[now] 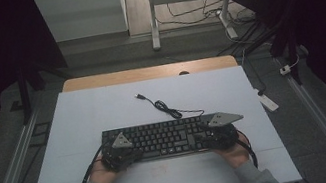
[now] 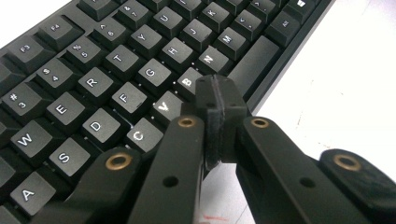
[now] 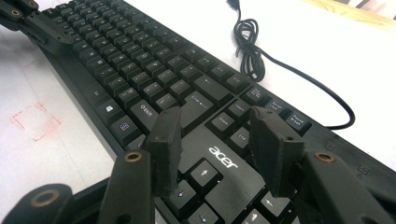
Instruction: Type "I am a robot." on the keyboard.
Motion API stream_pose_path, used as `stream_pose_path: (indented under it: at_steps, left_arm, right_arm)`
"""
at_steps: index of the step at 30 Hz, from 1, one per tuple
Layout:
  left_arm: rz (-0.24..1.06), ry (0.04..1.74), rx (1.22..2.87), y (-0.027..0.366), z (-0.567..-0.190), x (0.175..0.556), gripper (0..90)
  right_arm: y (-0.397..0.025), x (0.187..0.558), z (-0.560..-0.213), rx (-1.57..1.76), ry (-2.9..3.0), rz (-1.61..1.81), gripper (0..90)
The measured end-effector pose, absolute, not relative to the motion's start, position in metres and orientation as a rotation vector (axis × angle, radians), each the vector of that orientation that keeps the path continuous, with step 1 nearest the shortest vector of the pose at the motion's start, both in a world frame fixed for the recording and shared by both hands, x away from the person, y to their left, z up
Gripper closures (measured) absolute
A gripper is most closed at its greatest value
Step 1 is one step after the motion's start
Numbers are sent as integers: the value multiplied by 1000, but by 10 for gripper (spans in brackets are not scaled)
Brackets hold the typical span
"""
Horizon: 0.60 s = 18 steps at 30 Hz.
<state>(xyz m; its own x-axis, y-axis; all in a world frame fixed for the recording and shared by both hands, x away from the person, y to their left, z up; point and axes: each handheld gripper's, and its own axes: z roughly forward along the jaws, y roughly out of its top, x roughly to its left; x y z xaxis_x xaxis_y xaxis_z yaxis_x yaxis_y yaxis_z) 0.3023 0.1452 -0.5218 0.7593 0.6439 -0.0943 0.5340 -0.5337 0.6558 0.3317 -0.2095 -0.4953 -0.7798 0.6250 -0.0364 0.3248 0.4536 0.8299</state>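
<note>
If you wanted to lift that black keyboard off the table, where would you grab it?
Probably by its two short ends, one gripper at each. The keyboard lies flat and long across the white table, too wide for one jaw span. The left gripper is shut over the keys; the right gripper is open above the arrow keys. Its cable trails behind.

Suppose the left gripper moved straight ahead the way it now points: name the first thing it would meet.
Probably the keyboard. The left gripper, jaws shut, aims at the bottom letter row near the B key and the spacebar; depth is hard to judge.
</note>
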Motion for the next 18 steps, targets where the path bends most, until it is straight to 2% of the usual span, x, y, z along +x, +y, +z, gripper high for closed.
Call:
stream_pose_path:
  at_steps: [5,7,14,18]
  left_arm:
    - [235,869,2230,147,-516,299,883]
    - [244,873,2196,151,-512,299,845]
    - [275,931,2107,165,-501,300,571]
    - [286,973,2072,173,-498,301,485]
  right_arm:
    - [-209,331,-494,804,2368,1248,542]
    - [-209,331,-494,805,2365,1252,542]
    - [-209,331,-495,806,2370,1245,542]
    - [-210,332,-495,806,2373,1240,541]
